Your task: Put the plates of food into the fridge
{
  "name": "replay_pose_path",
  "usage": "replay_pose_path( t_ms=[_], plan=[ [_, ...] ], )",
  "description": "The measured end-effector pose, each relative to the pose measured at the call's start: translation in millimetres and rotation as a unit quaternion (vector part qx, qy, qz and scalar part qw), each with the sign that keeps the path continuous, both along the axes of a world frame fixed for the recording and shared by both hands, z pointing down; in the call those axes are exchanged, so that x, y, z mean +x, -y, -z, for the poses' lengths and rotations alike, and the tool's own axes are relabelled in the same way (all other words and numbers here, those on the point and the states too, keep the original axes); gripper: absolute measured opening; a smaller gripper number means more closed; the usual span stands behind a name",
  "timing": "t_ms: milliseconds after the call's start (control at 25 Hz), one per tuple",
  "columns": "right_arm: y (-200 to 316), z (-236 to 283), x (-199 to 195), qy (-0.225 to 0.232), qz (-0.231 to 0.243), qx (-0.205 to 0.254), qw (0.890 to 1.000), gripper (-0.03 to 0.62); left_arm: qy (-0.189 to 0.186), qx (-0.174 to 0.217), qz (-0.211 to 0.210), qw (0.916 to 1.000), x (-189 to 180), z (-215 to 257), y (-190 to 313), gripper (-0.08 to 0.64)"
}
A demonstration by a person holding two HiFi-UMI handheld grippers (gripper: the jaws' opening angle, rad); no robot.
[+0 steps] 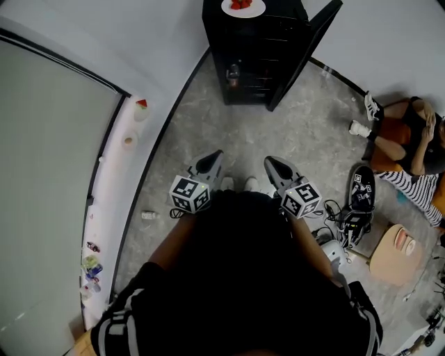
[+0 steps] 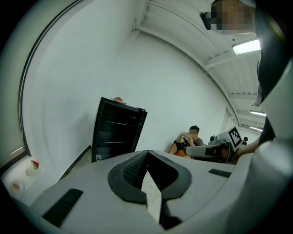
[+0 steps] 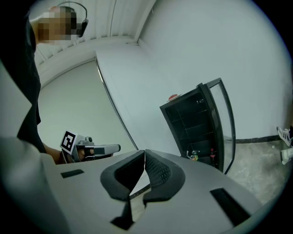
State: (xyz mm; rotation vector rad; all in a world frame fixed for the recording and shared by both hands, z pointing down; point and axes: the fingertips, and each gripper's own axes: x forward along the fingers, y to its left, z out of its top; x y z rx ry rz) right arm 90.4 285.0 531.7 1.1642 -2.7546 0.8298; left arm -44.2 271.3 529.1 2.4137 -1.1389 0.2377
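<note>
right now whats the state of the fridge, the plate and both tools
fridge: upright by the wall, open
door: swung wide
plate: on top of the fridge, not inside
red food: on the plate
left tool: shut, empty
right tool: shut, empty

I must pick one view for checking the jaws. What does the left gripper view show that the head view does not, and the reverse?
Only the left gripper view: how the left gripper has its jaws closed on nothing, and the ceiling lights. Only the head view: the tan board and the wearer's white shoes. Both: the black fridge, the seated person, the right gripper and the white ledge.
</note>
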Motion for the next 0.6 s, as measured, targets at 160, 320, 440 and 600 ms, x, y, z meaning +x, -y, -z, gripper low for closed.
replay_pose_path(
  t_ms=[160, 320, 440, 600],
  plan=[
    [6.8, -4.8, 11.8, 0.011, 0.012, -0.01, 1.0, 0.025, 0.007, 0.001, 0.013, 0.9999, 8.8, 0.9, 5.7, 0.021],
    [17.9, -9.9, 25.8, 0.007, 0.011, -0.011, 1.0, 0.025, 0.006, 0.004, 0.022, 0.9997, 15.5, 1.7, 10.6, 0.021],
    [25.0, -11.1, 33.8, 0.01, 0.002, -0.019, 1.0, 0.025, 0.01, 0.002, 0.022, 0.9997, 19.0, 0.7, 14.8, 0.021],
    [35.1, -12.3, 40.7, 0.007, -0.002, -0.02, 1.0, 0.025, 0.009, 0.006, 0.016, 0.9998, 27.2, 1.8, 25.6, 0.021]
  ],
)
